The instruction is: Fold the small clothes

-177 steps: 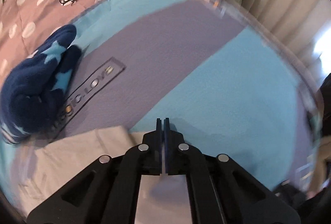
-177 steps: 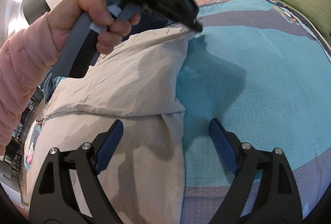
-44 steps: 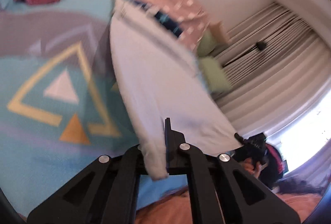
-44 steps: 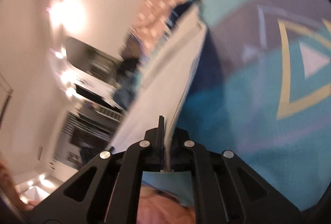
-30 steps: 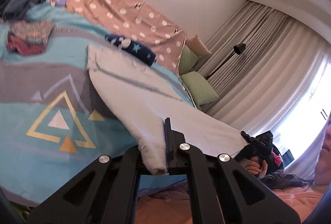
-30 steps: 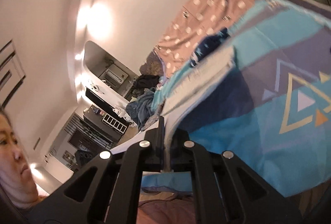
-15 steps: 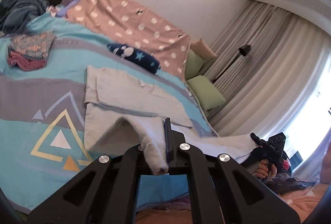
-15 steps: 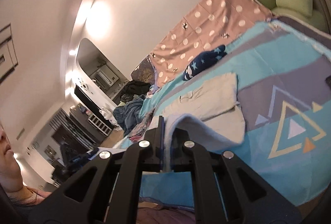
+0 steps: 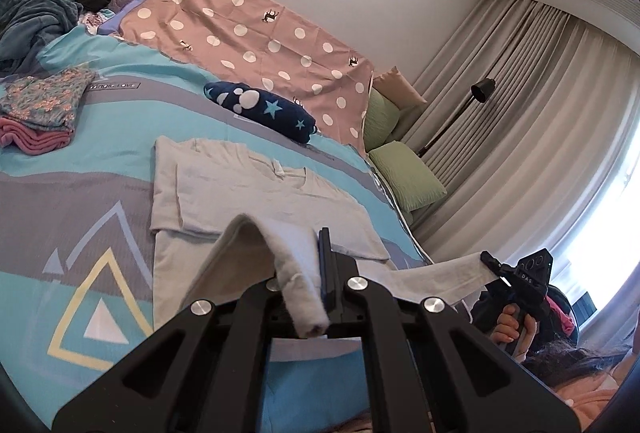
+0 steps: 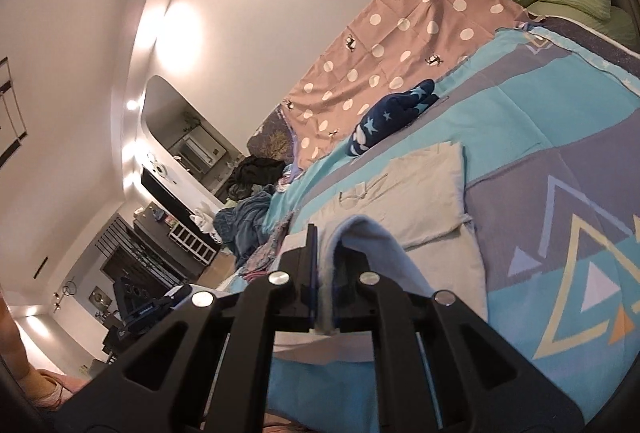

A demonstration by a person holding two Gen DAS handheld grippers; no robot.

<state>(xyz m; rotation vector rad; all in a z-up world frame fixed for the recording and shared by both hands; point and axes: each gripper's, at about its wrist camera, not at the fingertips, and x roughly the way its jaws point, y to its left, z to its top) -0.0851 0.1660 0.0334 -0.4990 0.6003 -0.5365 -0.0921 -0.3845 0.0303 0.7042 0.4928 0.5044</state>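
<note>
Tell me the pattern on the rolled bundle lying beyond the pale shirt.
Dark navy bundle with light blue stars and white paw prints; clearest in the left wrist view.

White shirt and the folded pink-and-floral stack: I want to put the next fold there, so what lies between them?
In the left wrist view, only bare blanket separates the white shirt from the folded stack.

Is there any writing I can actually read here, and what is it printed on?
"Magic LOVE": small label sewn on the grey band of the bedspread, left wrist view.
"DAS": white letters on the black body of the right gripper, seen from the left wrist; anything after them is too small to read.
In the right wrist view, a faint white mark on the far gripper is too blurred to read.
</note>
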